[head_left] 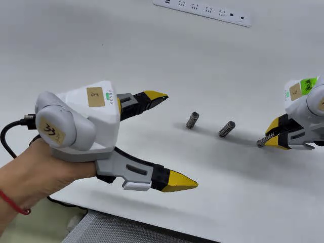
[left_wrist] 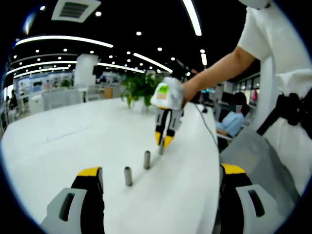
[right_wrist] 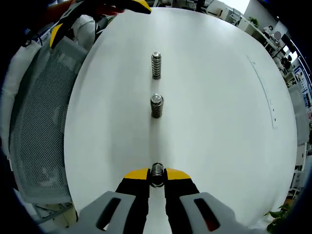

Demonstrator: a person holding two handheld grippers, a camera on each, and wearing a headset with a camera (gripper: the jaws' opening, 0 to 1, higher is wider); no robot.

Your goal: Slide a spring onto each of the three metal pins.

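While left hand-held gripper (head_left: pixel 179 140) gapes, right hand-held gripper (right_wrist: pixel 157 172) pinches spring (head_left: pixel 262 142), axis upright.

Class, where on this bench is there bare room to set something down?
Free: the wide table stretch between the power strip and the two standing springs, and the patch between them and the near edge. Crowded: the line from the open left gripper past those springs to the right gripper, shut on the third spring.

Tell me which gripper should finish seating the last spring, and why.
Right. The right gripper is shut on the third spring at the table, in line with the other two springs. The left gripper hangs open, empty, apart from them.
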